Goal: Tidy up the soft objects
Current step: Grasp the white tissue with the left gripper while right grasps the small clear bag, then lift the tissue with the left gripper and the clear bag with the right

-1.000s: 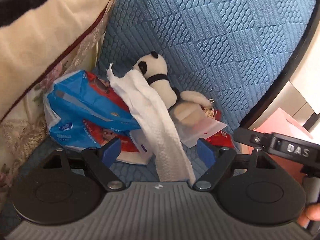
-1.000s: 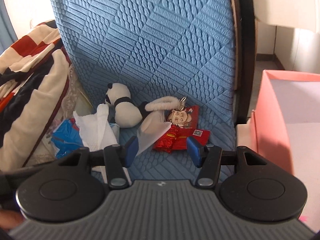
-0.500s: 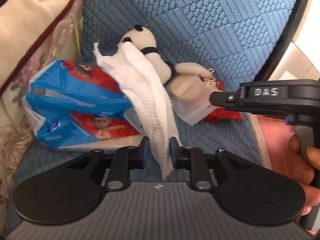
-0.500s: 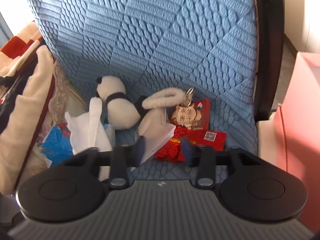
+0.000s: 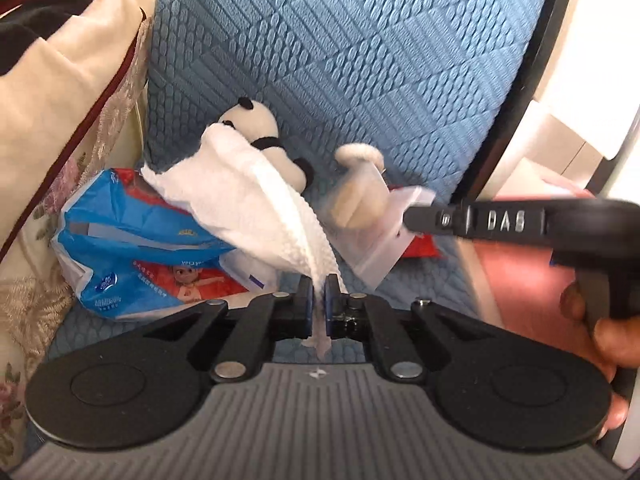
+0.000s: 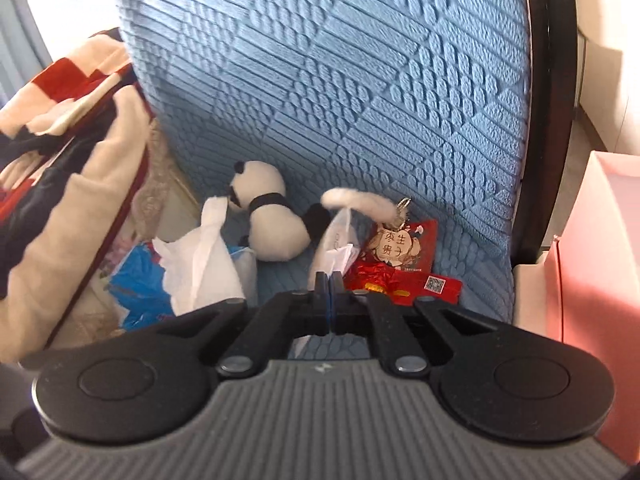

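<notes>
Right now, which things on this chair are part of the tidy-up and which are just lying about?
In the job:
- tissue, pinched in the left gripper
- clear bag, pinched in the right gripper
- panda

Lying about:
- blue pack
- red packet
- blanket
- pink box
- chair

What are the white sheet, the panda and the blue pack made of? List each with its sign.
White sheet: looks like paper tissue, matte, with an embossed quilted texture and a torn, ragged edge.
Panda: seems plush fabric over soft stuffing; fuzzy, dull surface, rounded body.
Blue pack: probably thin plastic film, glossy and crinkled, with printed pictures.
</notes>
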